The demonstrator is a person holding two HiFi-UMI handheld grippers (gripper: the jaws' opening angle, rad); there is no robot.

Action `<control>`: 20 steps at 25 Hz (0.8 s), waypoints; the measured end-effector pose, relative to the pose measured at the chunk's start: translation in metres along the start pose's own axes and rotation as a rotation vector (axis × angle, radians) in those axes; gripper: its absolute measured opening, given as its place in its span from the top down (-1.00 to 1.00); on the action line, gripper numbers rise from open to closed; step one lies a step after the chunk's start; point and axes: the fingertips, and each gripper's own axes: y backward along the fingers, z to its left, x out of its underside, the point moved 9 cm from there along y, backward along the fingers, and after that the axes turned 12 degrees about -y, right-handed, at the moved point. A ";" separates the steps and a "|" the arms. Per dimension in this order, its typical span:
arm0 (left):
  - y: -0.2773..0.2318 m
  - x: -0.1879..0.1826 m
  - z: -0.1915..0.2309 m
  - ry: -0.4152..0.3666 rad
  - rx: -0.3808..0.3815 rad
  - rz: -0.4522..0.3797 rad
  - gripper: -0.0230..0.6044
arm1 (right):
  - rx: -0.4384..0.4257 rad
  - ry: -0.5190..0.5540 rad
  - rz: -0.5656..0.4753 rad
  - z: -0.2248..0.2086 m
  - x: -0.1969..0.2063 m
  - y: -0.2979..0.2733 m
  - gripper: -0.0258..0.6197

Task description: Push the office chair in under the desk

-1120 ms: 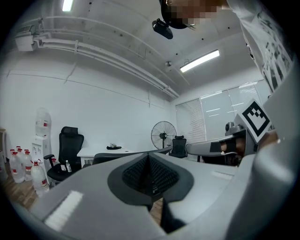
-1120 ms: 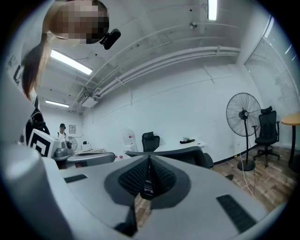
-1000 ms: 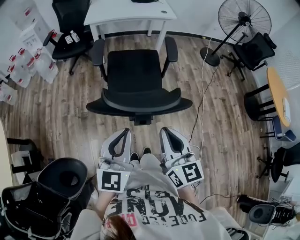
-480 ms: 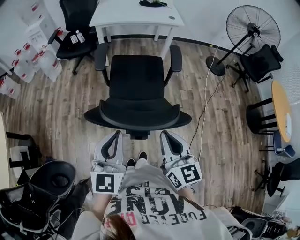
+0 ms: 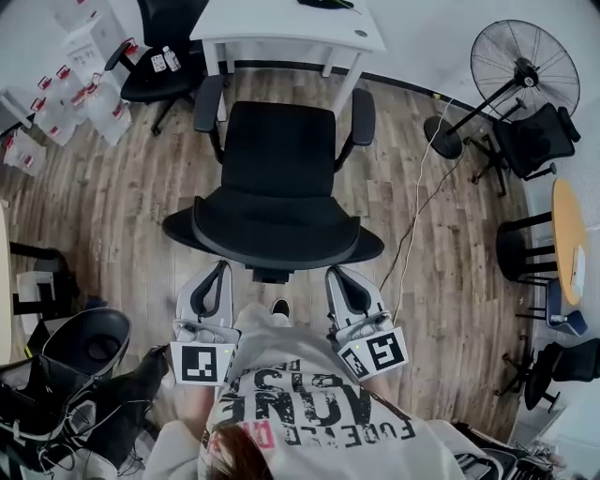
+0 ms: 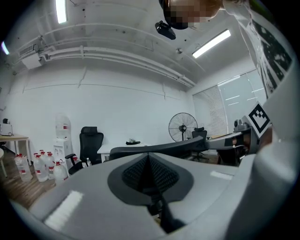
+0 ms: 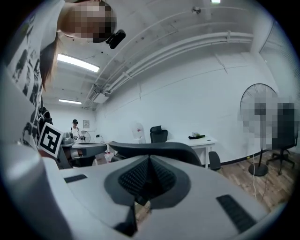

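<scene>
Black office chair (image 5: pixel 277 187) stands w/ its front near the white desk (image 5: pixel 281 23), not yet under it. Chair base is hidden below the seat; desk top is cut off by the frame edge. Your left gripper (image 5: pixel 216 270) and right gripper (image 5: pixel 336 277) sit just behind the backrest, jaws pressed together, nothing between them. Contact w/ the backrest can't be confirmed. Shirt print (image 5: pixel 319 412) is upside down, illegible.

Head view looks steeply down; both gripper views — level, close behind — share the office chair (image 5: pixel 277 159) and desk (image 5: pixel 281 23) ahead.
</scene>
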 end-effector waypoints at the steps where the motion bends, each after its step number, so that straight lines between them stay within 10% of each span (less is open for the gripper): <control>1: -0.001 0.000 0.001 -0.004 -0.001 -0.006 0.89 | 0.010 0.004 0.003 -0.003 0.001 0.000 0.87; 20: -0.011 0.017 0.017 0.002 0.134 0.111 0.89 | 0.180 0.020 0.037 -0.004 0.008 0.003 0.87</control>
